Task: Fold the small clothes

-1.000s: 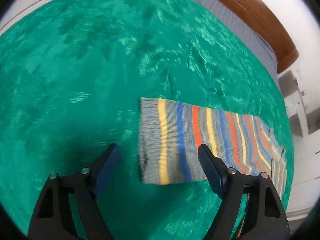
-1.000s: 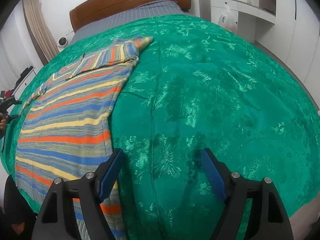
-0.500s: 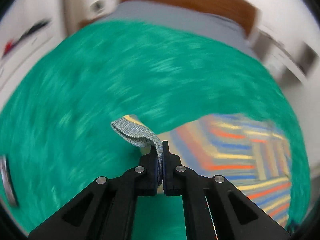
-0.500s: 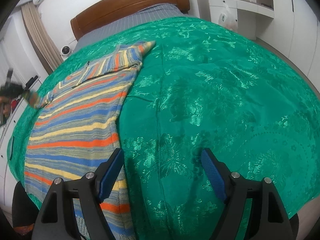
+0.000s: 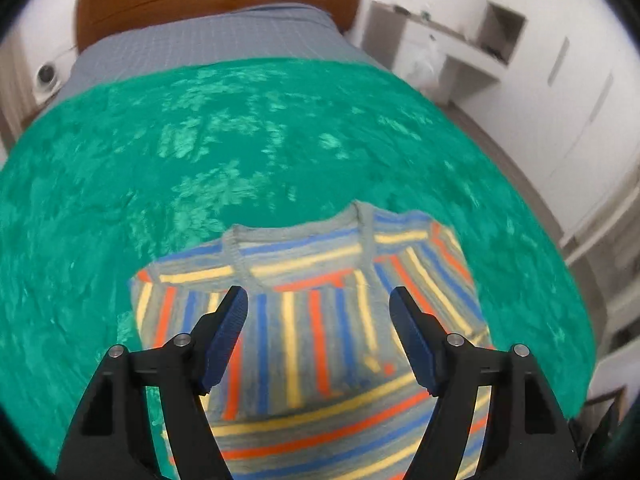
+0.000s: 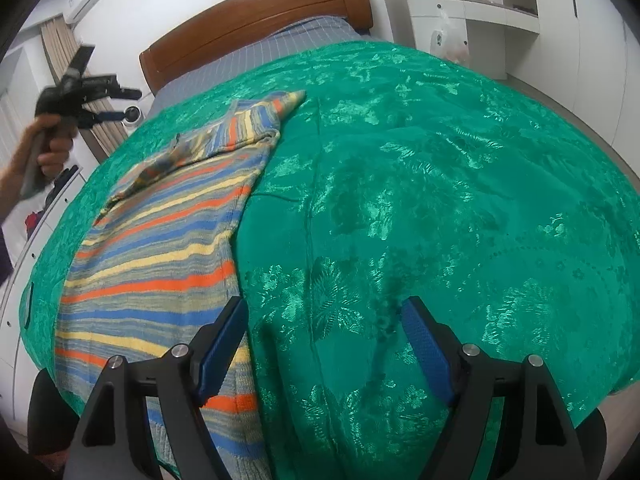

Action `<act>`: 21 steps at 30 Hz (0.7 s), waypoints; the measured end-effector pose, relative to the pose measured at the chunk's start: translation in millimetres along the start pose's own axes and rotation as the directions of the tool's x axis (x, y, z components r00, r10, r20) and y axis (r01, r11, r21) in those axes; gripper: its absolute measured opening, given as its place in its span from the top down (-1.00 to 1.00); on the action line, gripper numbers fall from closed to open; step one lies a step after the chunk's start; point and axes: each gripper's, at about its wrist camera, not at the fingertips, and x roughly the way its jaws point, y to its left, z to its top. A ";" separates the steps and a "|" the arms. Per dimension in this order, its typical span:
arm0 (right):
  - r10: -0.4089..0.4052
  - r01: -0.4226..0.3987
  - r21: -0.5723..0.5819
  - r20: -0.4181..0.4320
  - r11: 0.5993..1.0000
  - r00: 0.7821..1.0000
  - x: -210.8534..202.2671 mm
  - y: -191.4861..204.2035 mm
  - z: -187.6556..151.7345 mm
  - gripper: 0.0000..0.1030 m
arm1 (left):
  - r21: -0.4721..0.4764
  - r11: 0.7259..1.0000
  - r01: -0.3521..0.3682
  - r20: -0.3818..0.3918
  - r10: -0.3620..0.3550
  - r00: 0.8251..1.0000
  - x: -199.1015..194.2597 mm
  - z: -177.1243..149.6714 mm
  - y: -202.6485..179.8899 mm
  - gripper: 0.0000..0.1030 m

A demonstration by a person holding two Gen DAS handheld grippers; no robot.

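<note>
On the green bedspread (image 6: 440,184), toward nine o'clock, a striped sweater (image 6: 160,248) is spread; both grippers, left (image 5: 319,300) opening and right (image 6: 324,316) apart, are kept empty.

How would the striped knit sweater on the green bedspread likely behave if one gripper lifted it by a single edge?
The striped sweater is probably floppy: its folded sleeve lies flat on the body. It would likely drape and sag, not hold shape. Its knit looks unlikely to slip, though the glossy green bedspread may let it slide.
</note>
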 end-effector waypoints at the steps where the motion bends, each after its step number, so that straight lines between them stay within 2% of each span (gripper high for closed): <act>1: 0.000 0.000 -0.002 0.004 1.000 1.000 -1.0 -0.5 -0.3 -0.52 | -0.049 0.999 -0.022 0.003 0.022 1.000 -2.0 -1.7 21.1 -0.47; 5: 0.001 -0.001 -0.007 -0.008 1.000 1.000 2.2 -2.0 -2.3 -0.52 | -0.154 0.980 -0.126 -0.029 0.123 0.992 -2.5 -24.8 78.1 -0.42; 7: -0.001 0.001 -0.005 -0.010 1.000 1.000 4.2 -2.5 -3.3 -0.52 | -0.202 0.967 -0.155 -0.078 0.141 0.987 4.8 -47.7 105.7 -0.26; 10: -0.012 0.012 -0.015 -0.011 1.000 1.000 6.7 -0.9 -3.6 -0.52 | -0.267 0.958 -0.106 -0.149 0.067 0.987 22.1 -69.5 130.8 -0.18; 12: -0.022 0.022 -0.028 -0.013 0.999 1.000 7.7 0.9 -3.9 -0.52 | -0.282 0.957 -0.069 -0.187 0.016 0.982 35.9 -84.6 134.0 -0.12; 13: -0.029 0.028 -0.038 -0.015 0.999 0.999 8.1 2.4 -4.3 -0.53 | -0.283 0.958 -0.054 -0.193 -0.002 0.981 37.2 -88.5 130.8 0.13; 14: -0.032 0.031 -0.041 -0.017 0.999 0.999 8.5 3.0 -4.1 -0.53 | -0.283 0.959 -0.017 -0.194 -0.039 0.980 43.9 -95.7 127.2 0.52; 15: -0.035 0.035 -0.044 -0.019 0.998 0.999 8.9 3.6 -3.8 -0.53 | -0.274 0.961 -0.029 -0.194 -0.026 0.981 43.3 -98.5 123.0 0.90; 17: -0.039 0.038 -0.044 -0.018 0.998 0.999 8.0 4.1 -3.1 -0.52 | -0.269 0.952 -0.148 -0.165 0.106 0.981 37.1 -106.5 125.6 0.94; 19: -0.043 0.043 -0.044 -0.012 0.998 0.999 6.7 3.9 -2.7 -0.52 | -0.350 0.924 -0.156 -0.150 0.109 0.983 35.1 -114.8 140.4 0.94; 21: -0.045 0.044 -0.050 -0.017 0.998 0.999 7.8 4.1 -3.8 -0.52 | -0.361 0.922 -0.142 -0.150 0.092 0.984 36.0 -119.9 141.2 0.90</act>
